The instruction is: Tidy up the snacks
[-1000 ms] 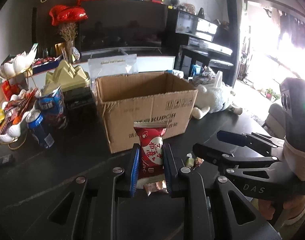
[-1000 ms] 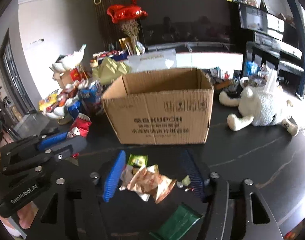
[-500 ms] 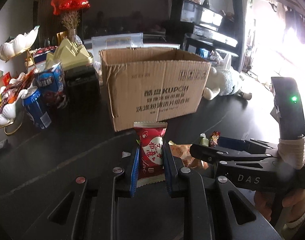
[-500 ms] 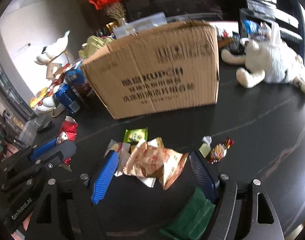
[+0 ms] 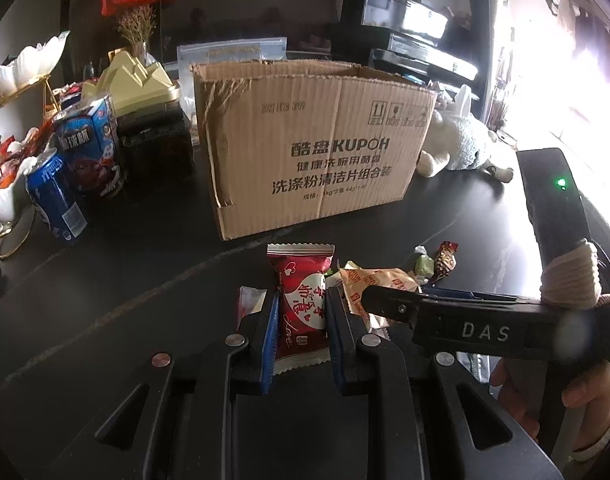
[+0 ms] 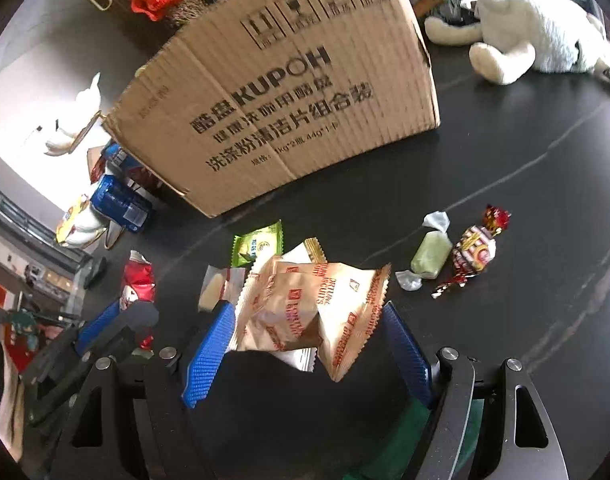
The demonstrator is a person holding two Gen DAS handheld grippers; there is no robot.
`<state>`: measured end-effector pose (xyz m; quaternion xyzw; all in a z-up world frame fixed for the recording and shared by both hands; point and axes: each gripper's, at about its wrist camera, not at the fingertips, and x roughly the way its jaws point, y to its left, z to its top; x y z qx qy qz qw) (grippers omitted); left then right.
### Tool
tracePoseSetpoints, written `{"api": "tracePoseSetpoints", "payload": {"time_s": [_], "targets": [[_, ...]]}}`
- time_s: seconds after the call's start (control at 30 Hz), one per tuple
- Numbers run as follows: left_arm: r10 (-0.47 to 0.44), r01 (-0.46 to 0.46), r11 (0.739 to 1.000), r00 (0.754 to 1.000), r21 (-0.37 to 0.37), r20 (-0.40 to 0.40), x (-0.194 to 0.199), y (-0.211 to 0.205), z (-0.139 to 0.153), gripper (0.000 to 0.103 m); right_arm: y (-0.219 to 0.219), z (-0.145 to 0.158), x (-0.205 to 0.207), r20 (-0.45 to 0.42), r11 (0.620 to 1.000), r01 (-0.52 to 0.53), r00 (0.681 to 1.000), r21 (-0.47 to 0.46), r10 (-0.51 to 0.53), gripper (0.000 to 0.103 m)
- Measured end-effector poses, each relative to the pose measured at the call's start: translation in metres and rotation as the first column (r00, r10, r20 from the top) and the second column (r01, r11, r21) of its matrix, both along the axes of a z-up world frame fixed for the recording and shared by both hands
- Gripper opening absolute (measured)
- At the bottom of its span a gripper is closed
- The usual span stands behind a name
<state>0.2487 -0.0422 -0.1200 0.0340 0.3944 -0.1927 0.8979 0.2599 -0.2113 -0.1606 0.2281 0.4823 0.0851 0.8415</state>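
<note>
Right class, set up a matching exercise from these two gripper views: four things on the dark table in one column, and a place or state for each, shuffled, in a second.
Things
1. red heart snack packet
2. orange biscuit packets
3. pale green candy
4. blue can

Places or states
A. beside the red-and-gold sweet
B. clamped in the left gripper
C. left of the cardboard box
D. between the open right gripper fingers

Pairs: 1-B, 2-D, 3-A, 4-C
</note>
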Motion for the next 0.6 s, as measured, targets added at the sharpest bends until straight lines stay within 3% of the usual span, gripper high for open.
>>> {"api": "tracePoseSetpoints", "payload": {"time_s": [0.2, 0.3, 0.33, 0.6], "targets": [[0.009, -0.009, 1.0, 1.0, -0.008, -0.025, 0.006, 0.003, -0.008, 0.023, 0.006, -0.002, 0.005, 0.001, 1.0, 0.004, 1.0, -0.023, -0.004, 0.076], [0.019, -0.02, 1.0, 0.999, -0.009, -0.032, 0.009, 0.004, -0.011, 0.023, 0.008, -0.002, 0.005, 0.006, 0.999, -0.006, 1.0, -0.039, 0.006, 0.069], [0.022, -0.022, 1.0, 0.999, -0.01, -0.035, 0.009, 0.005, -0.011, 0.023, 0.008, -0.002, 0.005, 0.009, 0.999, -0.011, 1.0, -0.04, 0.011, 0.06], [0.044, -0.047, 0.998, 0.997, -0.04, -0.056, 0.012, 0.008, -0.009, 0.023, 0.015, 0.007, 0.002, 0.065, 0.993, -0.009, 0.998, -0.115, 0.016, 0.054]]}}
